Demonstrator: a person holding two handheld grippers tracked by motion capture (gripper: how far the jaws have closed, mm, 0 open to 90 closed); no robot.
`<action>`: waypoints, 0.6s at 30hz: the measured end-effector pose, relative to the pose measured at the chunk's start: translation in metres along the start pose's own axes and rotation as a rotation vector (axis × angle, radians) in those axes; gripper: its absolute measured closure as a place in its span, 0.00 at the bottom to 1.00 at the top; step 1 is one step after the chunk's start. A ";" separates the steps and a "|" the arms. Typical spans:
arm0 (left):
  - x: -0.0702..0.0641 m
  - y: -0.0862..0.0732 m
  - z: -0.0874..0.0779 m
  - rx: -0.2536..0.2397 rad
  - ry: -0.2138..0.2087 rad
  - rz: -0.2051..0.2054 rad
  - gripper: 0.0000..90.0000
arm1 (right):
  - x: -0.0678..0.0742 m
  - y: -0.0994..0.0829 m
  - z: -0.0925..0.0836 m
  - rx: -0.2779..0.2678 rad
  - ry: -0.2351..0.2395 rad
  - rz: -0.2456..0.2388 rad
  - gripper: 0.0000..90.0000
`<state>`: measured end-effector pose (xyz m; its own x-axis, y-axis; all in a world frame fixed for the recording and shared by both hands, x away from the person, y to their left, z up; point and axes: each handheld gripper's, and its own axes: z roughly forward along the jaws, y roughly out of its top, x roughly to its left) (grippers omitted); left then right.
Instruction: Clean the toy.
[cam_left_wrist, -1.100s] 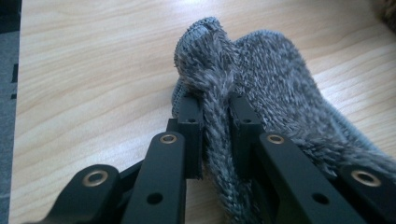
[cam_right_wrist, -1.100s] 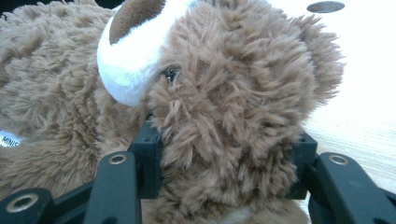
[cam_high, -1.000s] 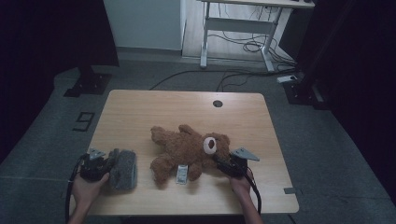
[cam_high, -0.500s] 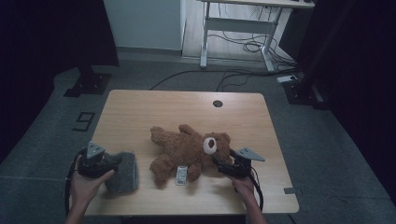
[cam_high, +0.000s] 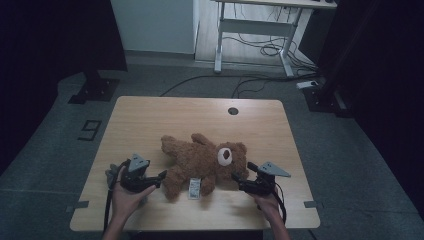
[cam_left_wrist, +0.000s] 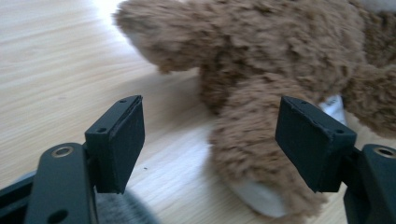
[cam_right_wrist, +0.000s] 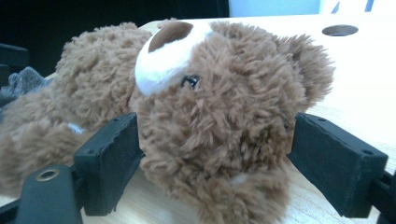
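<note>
A brown teddy bear (cam_high: 200, 160) lies on the wooden table (cam_high: 165, 115), head to the right, with a white tag (cam_high: 194, 187) by its legs. My left gripper (cam_high: 161, 176) points right at one leg. Its jaws have just been opening and stand wide in the left gripper view (cam_left_wrist: 210, 135), the leg (cam_left_wrist: 252, 154) ahead between them, untouched. A grey cloth (cam_high: 111, 176) lies under that hand. My right gripper (cam_high: 236, 180) points left. Its jaws have just been opening and flank the bear's head (cam_right_wrist: 224, 93), fur brushing the pads (cam_right_wrist: 116, 158).
A round cable hole (cam_high: 233, 110) sits near the table's far edge. On the floor beyond stand a white desk frame (cam_high: 260, 30) with cables and a black stand base (cam_high: 95, 87) at the left. The table's far half is bare wood.
The left gripper has let go of the grey cloth, opened wide and moved right to the bear's leg. The right gripper's jaws have spread apart around the bear's head.
</note>
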<state>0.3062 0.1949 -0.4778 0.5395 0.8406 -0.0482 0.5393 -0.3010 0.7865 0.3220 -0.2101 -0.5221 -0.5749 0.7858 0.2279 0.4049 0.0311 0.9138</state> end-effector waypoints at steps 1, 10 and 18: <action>-0.003 -0.001 0.002 0.003 -0.006 0.006 0.27 | 0.000 -0.001 -0.001 0.004 0.006 -0.007 0.18; -0.013 -0.031 0.004 -0.033 -0.058 -0.053 0.29 | -0.002 -0.015 -0.015 0.051 -0.016 -0.051 0.22; -0.016 -0.051 0.000 0.002 -0.082 -0.045 0.29 | 0.009 -0.032 -0.031 0.109 -0.013 -0.036 0.22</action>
<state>0.2699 0.1969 -0.5172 0.5657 0.8137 -0.1335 0.5653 -0.2648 0.7812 0.2817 -0.2234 -0.5387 -0.5818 0.7908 0.1903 0.4591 0.1261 0.8794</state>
